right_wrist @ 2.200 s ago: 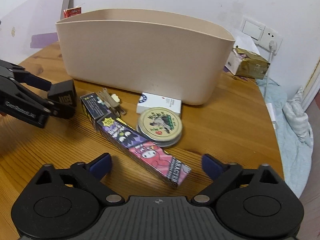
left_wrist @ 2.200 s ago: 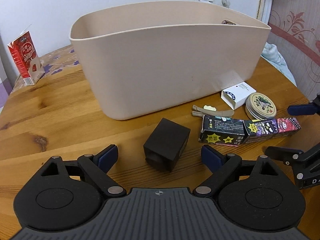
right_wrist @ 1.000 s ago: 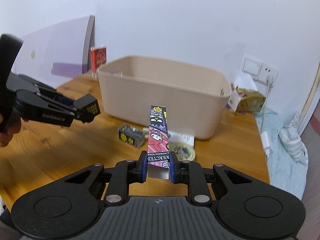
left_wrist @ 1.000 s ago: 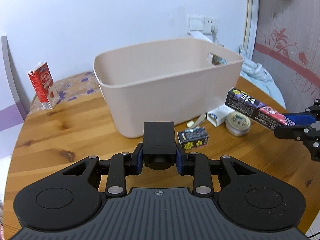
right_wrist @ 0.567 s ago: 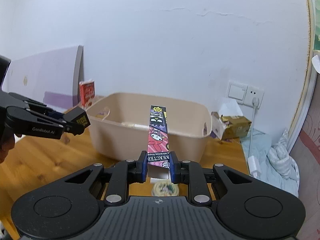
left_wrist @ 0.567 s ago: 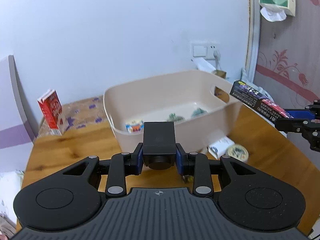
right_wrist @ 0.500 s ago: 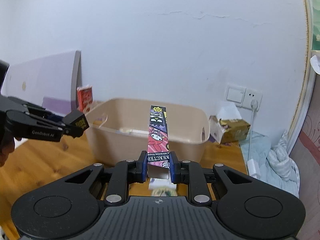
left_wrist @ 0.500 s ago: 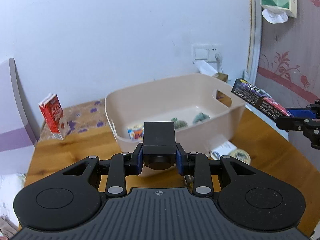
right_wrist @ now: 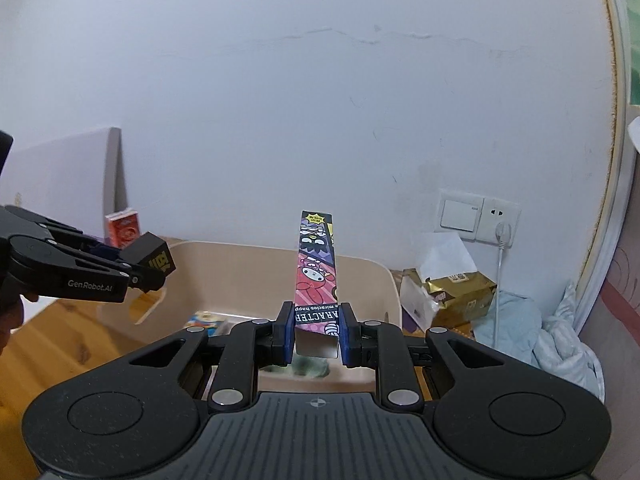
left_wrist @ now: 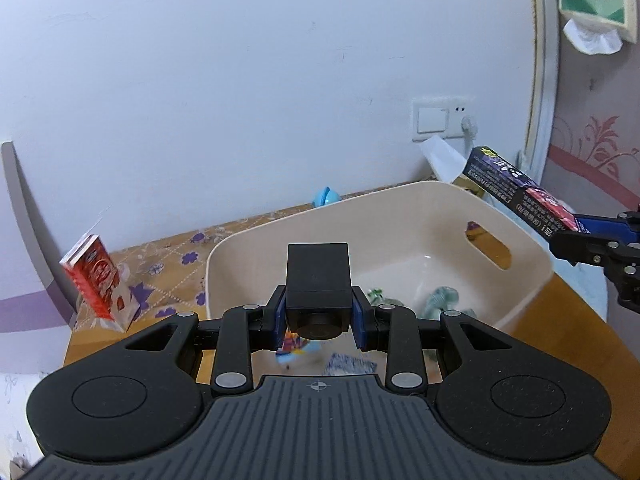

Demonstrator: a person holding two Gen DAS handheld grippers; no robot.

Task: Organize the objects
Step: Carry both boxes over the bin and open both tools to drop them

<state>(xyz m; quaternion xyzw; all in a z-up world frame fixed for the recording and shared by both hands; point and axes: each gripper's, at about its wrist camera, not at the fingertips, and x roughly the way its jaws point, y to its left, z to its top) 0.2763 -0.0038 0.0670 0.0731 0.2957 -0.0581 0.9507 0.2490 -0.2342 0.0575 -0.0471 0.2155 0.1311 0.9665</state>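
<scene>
My left gripper (left_wrist: 319,322) is shut on a small black box (left_wrist: 318,276) and holds it above the near side of the beige bin (left_wrist: 532,264). My right gripper (right_wrist: 315,332) is shut on a long cartoon-printed carton (right_wrist: 316,264) that points forward over the bin (right_wrist: 394,288). In the left wrist view the carton (left_wrist: 516,196) hangs over the bin's right rim. In the right wrist view the black box (right_wrist: 150,260) is over the bin's left end. Several small items lie on the bin floor (left_wrist: 440,300).
A red milk carton (left_wrist: 94,280) stands on the table at the back left. A gold packet (right_wrist: 452,292) and a pale blue cloth (right_wrist: 512,324) lie right of the bin under a wall socket (right_wrist: 478,214). A blue ball (left_wrist: 326,196) sits behind the bin.
Both grippers closed on their objects, lifted them off the table and moved forward, now over the open bin. The view looks down into the bin more than half a second ago.
</scene>
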